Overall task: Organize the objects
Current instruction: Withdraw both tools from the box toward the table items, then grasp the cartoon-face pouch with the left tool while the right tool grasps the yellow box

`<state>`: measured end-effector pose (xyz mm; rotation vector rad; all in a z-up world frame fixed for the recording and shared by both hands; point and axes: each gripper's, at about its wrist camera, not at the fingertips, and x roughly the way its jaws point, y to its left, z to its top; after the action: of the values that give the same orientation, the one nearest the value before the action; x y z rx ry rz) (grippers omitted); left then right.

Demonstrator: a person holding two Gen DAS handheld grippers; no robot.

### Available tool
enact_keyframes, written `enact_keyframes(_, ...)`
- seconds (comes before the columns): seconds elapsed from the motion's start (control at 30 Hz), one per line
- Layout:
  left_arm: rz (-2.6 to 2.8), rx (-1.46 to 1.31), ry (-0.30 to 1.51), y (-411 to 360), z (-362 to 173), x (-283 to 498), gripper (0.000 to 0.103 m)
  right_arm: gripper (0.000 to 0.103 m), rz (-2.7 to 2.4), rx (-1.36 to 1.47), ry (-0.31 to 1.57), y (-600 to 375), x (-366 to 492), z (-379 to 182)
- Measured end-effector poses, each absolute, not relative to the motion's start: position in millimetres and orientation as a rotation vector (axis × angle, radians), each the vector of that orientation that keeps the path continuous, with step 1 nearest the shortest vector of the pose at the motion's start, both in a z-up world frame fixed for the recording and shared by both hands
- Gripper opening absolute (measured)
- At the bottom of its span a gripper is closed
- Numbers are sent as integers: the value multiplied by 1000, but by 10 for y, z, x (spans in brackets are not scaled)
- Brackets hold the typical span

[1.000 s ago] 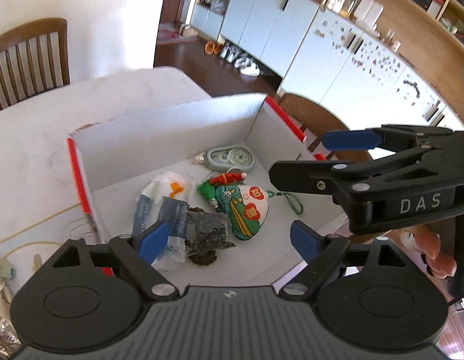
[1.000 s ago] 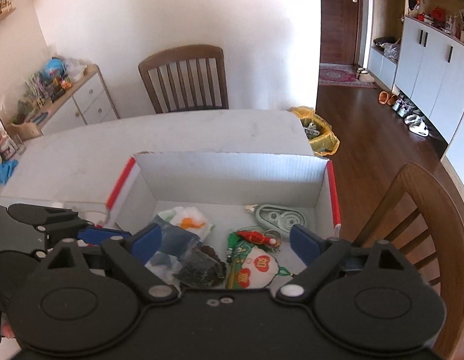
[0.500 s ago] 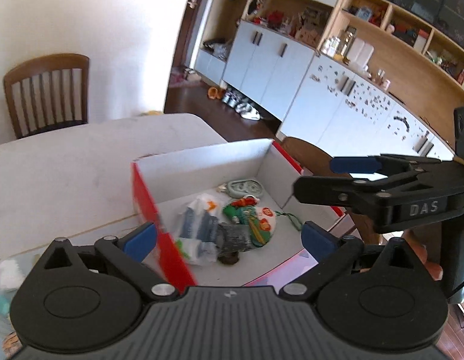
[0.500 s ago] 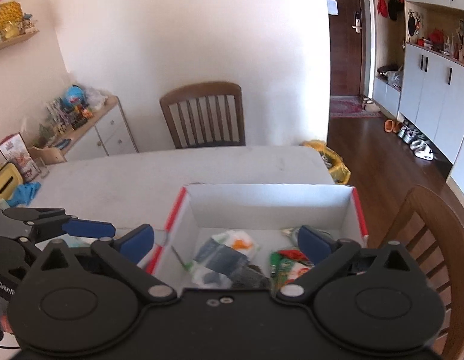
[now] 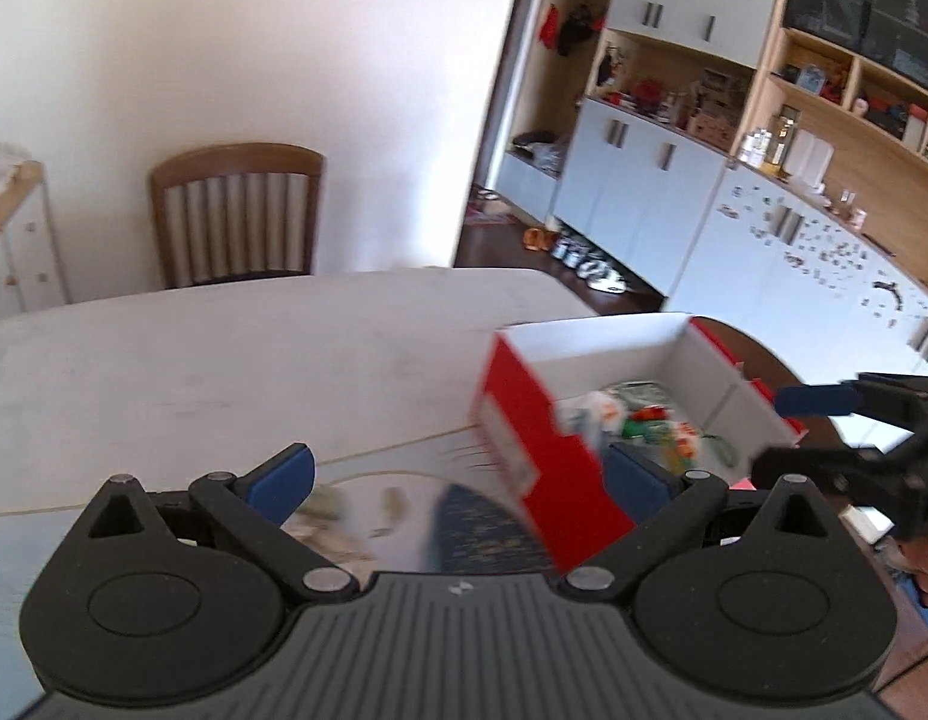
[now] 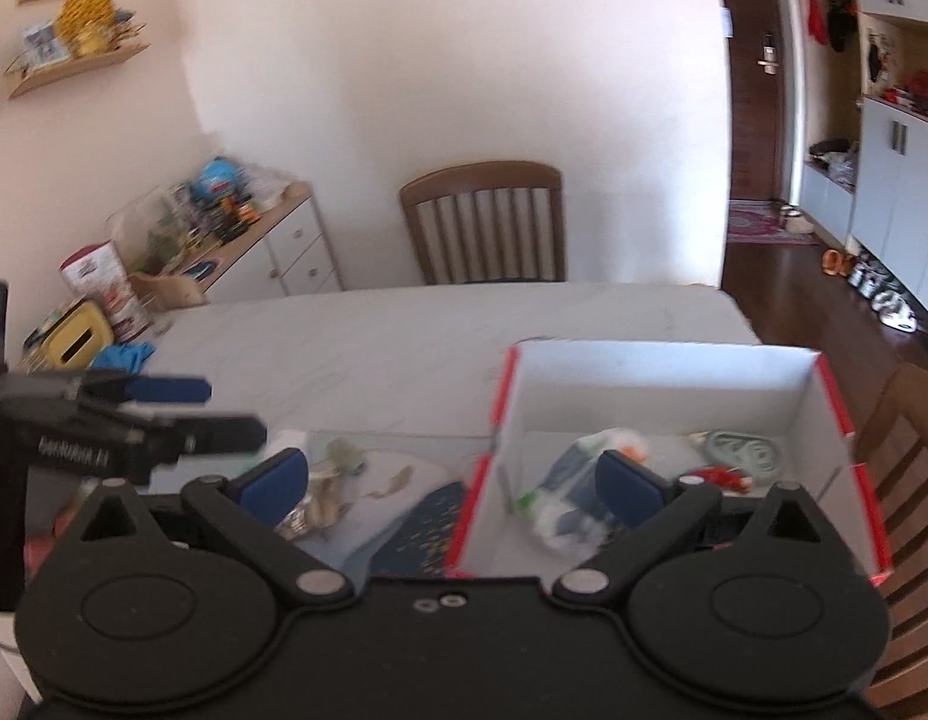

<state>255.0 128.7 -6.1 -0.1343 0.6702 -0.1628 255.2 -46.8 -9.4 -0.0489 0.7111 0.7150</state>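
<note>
A red-and-white cardboard box stands on the white table, also in the right wrist view. It holds a plastic packet, a grey-green tape dispenser, a red trinket and a green-and-white pouch. My left gripper is open and empty, left of the box, over a dark blue mat. My right gripper is open and empty, straddling the box's left wall. Each gripper shows in the other's view, the left and the right.
Small crumpled wrappers and scraps lie on the mat left of the box. A wooden chair stands at the table's far side, another at the right. A sideboard with clutter stands at far left.
Both grippers have pulled back, up and to the left, away from the box. The box now sits to the right in both views. Both stay open and empty.
</note>
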Motion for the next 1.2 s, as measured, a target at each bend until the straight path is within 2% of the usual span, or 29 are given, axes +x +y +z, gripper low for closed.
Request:
enact_keyframes(0.47, -79, -133, 715, 2123, -409, 2358, 103, 102, 814, -130, 777, 347, 2110, -435)
enact_keyframes(0.83, -50, -130, 857, 2480, -967, 2479, 103, 101, 879, -210, 836, 876, 1976, -755)
enact_keyframes(1.2, -88, -162, 970, 2570, -1370, 2608, 103, 94, 985, -396, 858, 1422, 1808, -1168)
